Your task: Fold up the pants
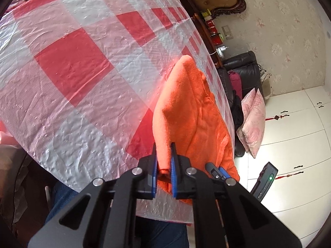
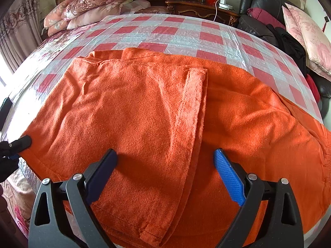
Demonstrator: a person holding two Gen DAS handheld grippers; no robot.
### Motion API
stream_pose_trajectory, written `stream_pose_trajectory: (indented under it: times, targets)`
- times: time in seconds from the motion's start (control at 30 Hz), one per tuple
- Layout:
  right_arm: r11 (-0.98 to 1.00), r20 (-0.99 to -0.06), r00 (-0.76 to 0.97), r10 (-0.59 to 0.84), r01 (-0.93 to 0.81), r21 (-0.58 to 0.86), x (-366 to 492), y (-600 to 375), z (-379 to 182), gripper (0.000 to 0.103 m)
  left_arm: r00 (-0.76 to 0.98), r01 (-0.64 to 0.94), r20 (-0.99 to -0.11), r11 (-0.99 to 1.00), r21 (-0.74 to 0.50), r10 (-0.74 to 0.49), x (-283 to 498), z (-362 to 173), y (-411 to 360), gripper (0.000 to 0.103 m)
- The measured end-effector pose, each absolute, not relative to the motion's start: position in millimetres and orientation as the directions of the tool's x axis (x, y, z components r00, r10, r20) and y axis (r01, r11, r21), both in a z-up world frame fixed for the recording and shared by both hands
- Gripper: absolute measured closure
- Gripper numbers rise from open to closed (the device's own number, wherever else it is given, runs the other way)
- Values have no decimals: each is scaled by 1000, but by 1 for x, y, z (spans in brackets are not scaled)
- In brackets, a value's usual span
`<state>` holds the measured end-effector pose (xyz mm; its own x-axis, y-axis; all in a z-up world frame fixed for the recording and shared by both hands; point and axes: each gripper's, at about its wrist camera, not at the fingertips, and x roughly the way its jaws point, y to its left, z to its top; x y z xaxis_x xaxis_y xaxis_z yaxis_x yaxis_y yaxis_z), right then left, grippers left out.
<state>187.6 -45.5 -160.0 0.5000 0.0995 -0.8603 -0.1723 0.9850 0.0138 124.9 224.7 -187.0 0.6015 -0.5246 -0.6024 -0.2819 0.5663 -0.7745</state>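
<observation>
Orange fleece pants (image 2: 144, 111) lie spread on a bed with a red and white checked plastic cover (image 2: 165, 33). One folded layer lies on top, its hem edge running down the middle. My left gripper (image 1: 163, 146) is shut on an edge of the pants (image 1: 186, 113) at the bed's near side. It also shows at the left edge of the right wrist view (image 2: 22, 142). My right gripper (image 2: 165, 161) is open, just above the pants, with the folded layer's edge between its fingers. The right gripper also shows in the left wrist view (image 1: 217, 171).
Floral quilts and pillows (image 2: 86, 6) are piled at the bed's head. A wooden nightstand (image 2: 202, 8) with small items, a black leather chair (image 2: 262, 4) and pink pillows (image 2: 306, 33) stand at the far right. White wardrobe doors (image 1: 293, 136) are beyond the bed.
</observation>
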Motion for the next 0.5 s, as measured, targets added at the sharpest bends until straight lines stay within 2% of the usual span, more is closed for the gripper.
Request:
stream_pose_trajectory:
  times: [0.07, 0.13, 0.3, 0.37, 0.43, 0.5]
  targets:
    - [987, -846, 526, 91, -159, 7, 186, -46, -151, 12, 605, -271, -603, 578, -770, -520, 122, -184, 225, 93]
    - [980, -824, 549, 141, -198, 36, 183, -40, -136, 12, 605, -267, -600, 576, -773, -524, 120, -184, 226, 94]
    - [936, -836, 470, 285, -325, 137, 191, 0, -128, 15, 611, -262, -584, 561, -786, -533, 112, -184, 230, 94]
    - [929, -844, 445, 300, -336, 153, 201, 13, -131, 21, 616, -257, -581, 562, -786, -532, 109, -182, 231, 94]
    - [930, -861, 419, 288, -337, 147, 214, 22, -141, 21, 622, -260, -576, 554, -791, -530, 107, -182, 235, 94]
    - [932, -893, 390, 224, -354, 80, 221, 33, -152, 19, 625, -261, -576, 554, -790, -527, 106, -181, 237, 95]
